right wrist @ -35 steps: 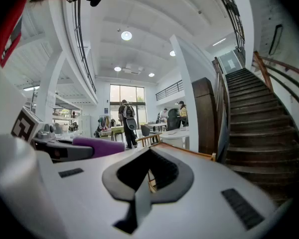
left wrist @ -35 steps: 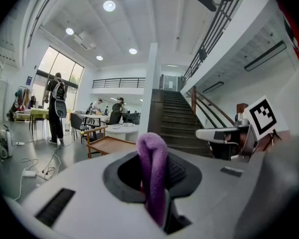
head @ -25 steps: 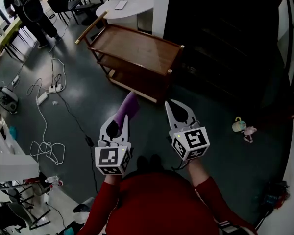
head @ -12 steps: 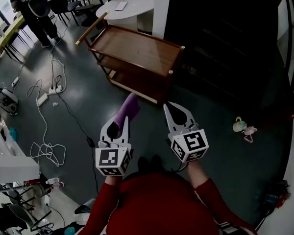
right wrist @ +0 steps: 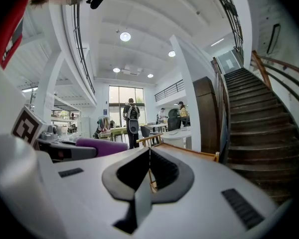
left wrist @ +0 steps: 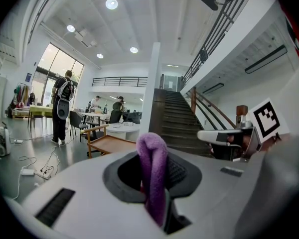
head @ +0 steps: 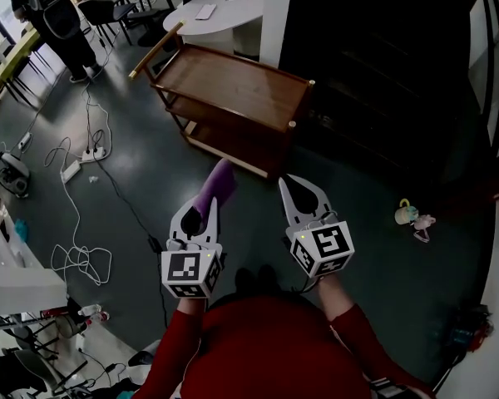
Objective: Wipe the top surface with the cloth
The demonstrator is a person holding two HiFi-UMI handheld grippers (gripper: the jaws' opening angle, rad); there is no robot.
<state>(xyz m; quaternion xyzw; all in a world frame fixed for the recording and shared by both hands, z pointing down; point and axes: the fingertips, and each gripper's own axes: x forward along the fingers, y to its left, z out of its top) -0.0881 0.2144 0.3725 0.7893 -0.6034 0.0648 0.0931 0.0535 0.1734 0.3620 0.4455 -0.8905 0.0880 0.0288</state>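
Purple cloth (head: 217, 184) clamped in the left gripper (head: 205, 206), right gripper (head: 293, 181) closed empty, this looks like the approach; next, bring it onto the cart top (head: 233, 81).

The left tongs (head: 205, 209) hide part of the cloth (left wrist: 153, 156); the pale floor item (head: 412, 214) is indistinct.

Wears a red long-sleeved top (head: 266, 347); has a pale grey, black-padded left gripper (head: 208, 206) and right gripper (head: 289, 181), each capped with a white cube (head: 190, 271) of black square markers
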